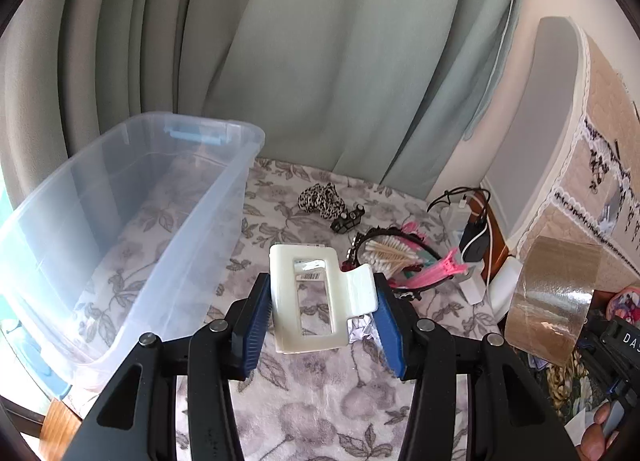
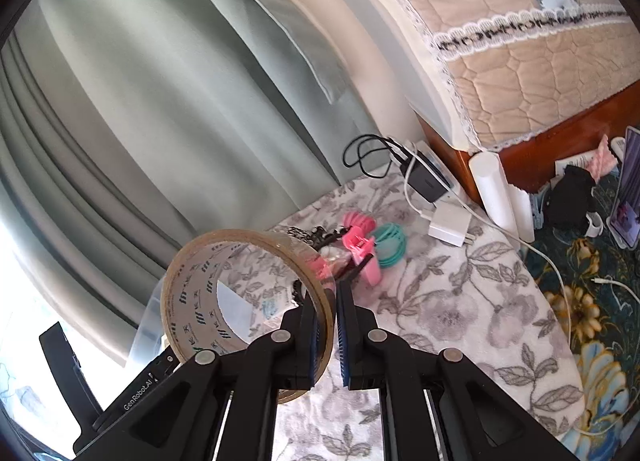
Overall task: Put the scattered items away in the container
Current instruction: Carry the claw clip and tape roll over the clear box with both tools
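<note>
Bin point(image 1: 132, 229) sits to the left of your left claw point(image 1: 323, 303), its near rim beside the left finger and its long right wall running away toward the curtain point(image 1: 320, 61); it is clear plastic with nothing visible inside. Your left claw stands about half open, its blue pads clamped on a white clip point(image 1: 310, 297) held above the floral cloth point(image 1: 320, 401). Bare cloth lies straight below and just ahead of that claw. Farther ahead, you have a leopard scrunchie point(image 1: 322, 200) and a small dark clip point(image 1: 349, 219), both near the curtain's hem. Ahead and right of the claw lies a heap: swabs point(image 1: 390, 253), headbands and pink clips point(image 1: 430, 277), touching one another. Right of it, chargers and cables crowd the cloth's edge against the bed point(image 1: 560, 133).

Your right claw point(image 2: 335, 335) is nearly closed, pinching the wall of a tape roll point(image 2: 244, 297) that juts out to its left. Ahead of it lie the pink clips and teal bands point(image 2: 390, 245); to its right the cloth's edge curves away, with open cloth between.
</note>
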### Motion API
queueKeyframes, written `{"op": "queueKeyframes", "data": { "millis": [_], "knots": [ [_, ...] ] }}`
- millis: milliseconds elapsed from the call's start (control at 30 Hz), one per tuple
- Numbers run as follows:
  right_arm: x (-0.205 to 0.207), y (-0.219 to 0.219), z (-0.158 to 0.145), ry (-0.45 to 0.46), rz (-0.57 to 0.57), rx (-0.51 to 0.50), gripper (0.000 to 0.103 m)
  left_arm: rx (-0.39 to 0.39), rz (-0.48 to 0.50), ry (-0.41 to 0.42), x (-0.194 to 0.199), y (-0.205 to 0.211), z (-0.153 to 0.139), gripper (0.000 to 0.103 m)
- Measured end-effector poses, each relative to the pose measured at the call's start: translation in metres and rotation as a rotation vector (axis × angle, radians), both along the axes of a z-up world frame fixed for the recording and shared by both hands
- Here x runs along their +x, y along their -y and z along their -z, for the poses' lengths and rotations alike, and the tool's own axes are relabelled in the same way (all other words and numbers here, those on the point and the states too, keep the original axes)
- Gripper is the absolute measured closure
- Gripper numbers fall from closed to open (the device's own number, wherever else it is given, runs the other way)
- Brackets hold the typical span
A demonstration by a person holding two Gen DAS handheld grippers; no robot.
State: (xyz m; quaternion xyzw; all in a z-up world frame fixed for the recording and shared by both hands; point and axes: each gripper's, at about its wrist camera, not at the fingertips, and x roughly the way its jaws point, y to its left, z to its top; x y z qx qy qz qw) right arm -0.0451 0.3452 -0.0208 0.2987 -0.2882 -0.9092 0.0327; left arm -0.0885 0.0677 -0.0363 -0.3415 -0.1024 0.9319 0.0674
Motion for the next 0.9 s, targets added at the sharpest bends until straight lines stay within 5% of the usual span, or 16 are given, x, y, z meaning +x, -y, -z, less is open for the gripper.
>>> {"op": "queueKeyframes", "data": {
  "millis": [433, 900],
  "knots": [
    [0.003, 0.075, -0.074, -0.167, -0.167, -0.003, 0.094, 0.084, -0.095, -0.194, 0.051, 0.067, -0.067, 0.052],
    [-0.025, 0.184, -0.079, -0.156, -0.382, 0.068, 0.094, 0.167, -0.309, -0.225, 0.059, 0.165, -0.064, 0.052]
  ]
}}
